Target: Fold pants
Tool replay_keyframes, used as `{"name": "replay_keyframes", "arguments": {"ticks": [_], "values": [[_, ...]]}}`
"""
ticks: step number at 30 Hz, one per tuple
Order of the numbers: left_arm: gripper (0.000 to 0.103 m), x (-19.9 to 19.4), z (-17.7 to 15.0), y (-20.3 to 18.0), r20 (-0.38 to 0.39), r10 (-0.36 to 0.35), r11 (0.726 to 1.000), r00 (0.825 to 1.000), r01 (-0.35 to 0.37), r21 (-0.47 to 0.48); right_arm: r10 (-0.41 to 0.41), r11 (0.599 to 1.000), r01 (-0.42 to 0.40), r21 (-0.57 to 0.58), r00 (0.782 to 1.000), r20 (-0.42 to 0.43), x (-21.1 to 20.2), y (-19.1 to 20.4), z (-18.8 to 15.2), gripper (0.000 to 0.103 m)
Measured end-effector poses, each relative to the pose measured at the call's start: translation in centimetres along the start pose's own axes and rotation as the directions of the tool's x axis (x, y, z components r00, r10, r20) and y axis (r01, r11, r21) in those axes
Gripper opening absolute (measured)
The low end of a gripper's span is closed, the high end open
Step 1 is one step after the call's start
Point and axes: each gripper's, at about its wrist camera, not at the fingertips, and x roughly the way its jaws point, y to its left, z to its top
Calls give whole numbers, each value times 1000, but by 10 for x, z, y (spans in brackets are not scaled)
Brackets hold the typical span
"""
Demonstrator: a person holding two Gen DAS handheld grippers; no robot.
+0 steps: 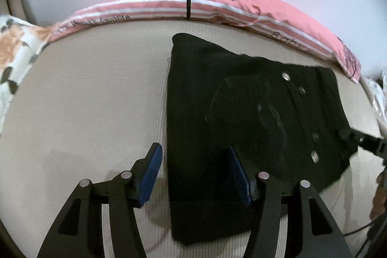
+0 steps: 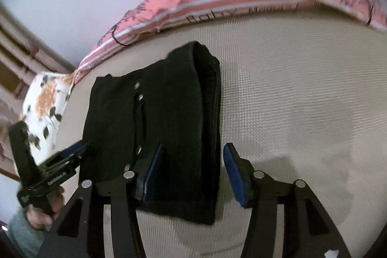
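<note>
The black pants lie folded into a compact rectangle on the beige mattress, metal snaps showing on top. My left gripper is open and straddles the pants' left edge, one blue pad over the mattress, the other over the cloth. In the right wrist view the pants lie left of centre. My right gripper is open astride their folded right edge, nothing pinched. The right gripper's tip shows at the pants' far right side. A hand holds the left gripper at the pants' left side.
A pink striped pillow with tree print lies along the mattress's far edge against a pale wall. A floral pillow sits at the left end. Bare mattress spreads to the right of the pants.
</note>
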Motion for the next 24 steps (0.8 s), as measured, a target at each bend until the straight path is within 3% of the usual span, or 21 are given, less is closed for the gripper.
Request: {"name": "replay_keyframes", "arguments": {"ticks": [3, 5, 11, 14, 24], "values": [[61, -26, -16, -4, 24, 25, 1000, 999, -25, -5, -67, 994, 71, -84, 997, 45, -23, 19, -16, 49], [64, -40, -25, -6, 41, 44, 999, 998, -43, -15, -83, 990, 91, -110, 994, 71, -35, 29, -28, 59], [67, -82, -60, -10, 72, 110, 993, 991, -107, -49, -140, 971, 165, -176, 980, 144, -62, 60, -67, 69], [68, -97, -72, -10, 87, 131, 989, 988, -124, -75, -156, 961, 187, -203, 974, 163, -67, 72, -80, 77], [68, -121, -107, -20, 110, 188, 979, 976, -178, -95, -158, 960, 203, -194, 962, 224, -84, 86, -114, 83]]}}
